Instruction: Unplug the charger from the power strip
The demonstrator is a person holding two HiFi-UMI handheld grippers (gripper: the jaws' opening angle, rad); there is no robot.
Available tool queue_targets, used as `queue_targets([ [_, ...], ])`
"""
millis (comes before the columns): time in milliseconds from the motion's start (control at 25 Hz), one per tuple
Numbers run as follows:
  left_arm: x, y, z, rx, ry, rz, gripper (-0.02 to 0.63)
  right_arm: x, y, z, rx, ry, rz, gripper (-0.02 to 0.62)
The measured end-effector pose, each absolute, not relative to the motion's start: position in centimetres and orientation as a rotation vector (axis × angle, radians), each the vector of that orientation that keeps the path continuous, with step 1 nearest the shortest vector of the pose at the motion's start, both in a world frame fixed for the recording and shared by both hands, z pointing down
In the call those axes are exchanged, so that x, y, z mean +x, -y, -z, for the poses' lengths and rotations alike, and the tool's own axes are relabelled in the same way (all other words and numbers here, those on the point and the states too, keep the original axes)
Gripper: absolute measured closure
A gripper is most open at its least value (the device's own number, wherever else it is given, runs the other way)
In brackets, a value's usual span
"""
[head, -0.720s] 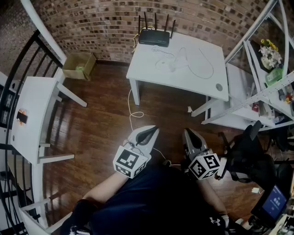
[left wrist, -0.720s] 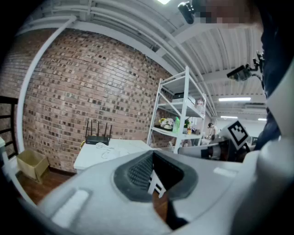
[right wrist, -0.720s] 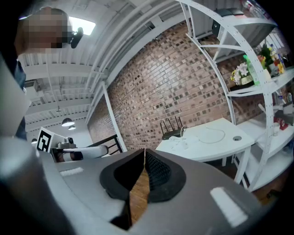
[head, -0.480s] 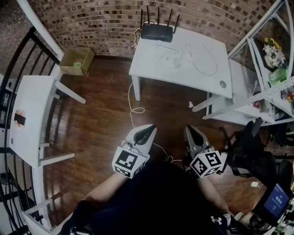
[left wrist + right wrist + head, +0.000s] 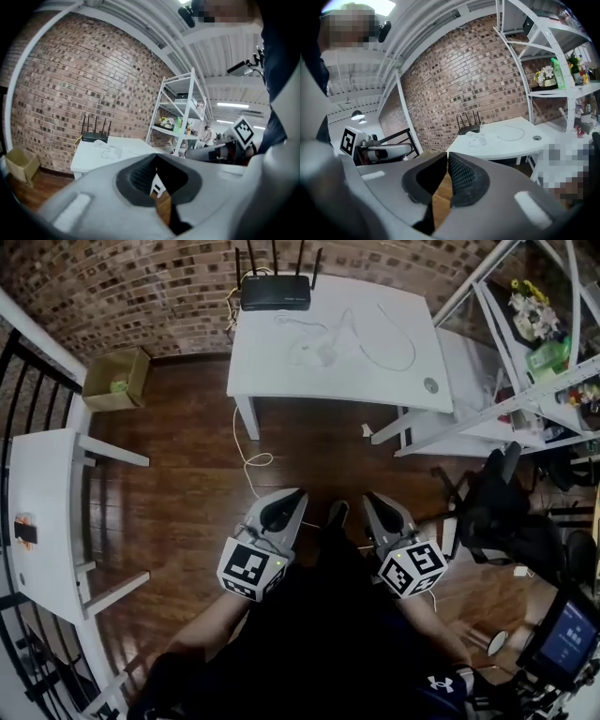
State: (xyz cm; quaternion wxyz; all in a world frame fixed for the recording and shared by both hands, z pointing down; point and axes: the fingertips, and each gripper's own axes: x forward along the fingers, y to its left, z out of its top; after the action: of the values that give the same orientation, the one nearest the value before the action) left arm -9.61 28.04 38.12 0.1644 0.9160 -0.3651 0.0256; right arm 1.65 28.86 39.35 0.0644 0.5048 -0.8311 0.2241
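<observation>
A white table [image 5: 375, 371] stands ahead by the brick wall. On it are a black router [image 5: 274, 292] and a loose white cable with a small white block [image 5: 314, 352]; I cannot tell charger from power strip at this distance. My left gripper [image 5: 292, 495] and right gripper [image 5: 367, 499] are held side by side near my body, well short of the table, above the wood floor. Both are shut and hold nothing. The left gripper view shows shut jaws [image 5: 157, 164] before the table [image 5: 89, 157]. In the right gripper view the shut jaws [image 5: 446, 161] point at the table [image 5: 506, 143] and router [image 5: 468, 128].
A white cord [image 5: 249, 463] trails across the floor from the table. There is a cardboard box [image 5: 114, 381] at the wall on the left, with a white side table [image 5: 42, 512] and a black railing beyond it. On the right are a white shelf rack [image 5: 525, 343] and a black office chair [image 5: 497, 517].
The head view has swung, so the table and router now sit further left in the picture. Both grippers stay shut, side by side in front of my body.
</observation>
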Motion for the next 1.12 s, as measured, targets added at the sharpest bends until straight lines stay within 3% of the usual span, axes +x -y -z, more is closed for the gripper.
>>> queue_targets([
  [680,0.4,-15.8,-36.2,2.563,1.274,-0.190,0.601,8.7,-13.4,-40.8,1.285,2.736,-0.831,0.578],
  [1120,0.6,-10.9,-37.9,2.515,1.263,-0.224,0.601,10.0,-8.5,-43.2,1.315,2.666,-0.922,0.578],
])
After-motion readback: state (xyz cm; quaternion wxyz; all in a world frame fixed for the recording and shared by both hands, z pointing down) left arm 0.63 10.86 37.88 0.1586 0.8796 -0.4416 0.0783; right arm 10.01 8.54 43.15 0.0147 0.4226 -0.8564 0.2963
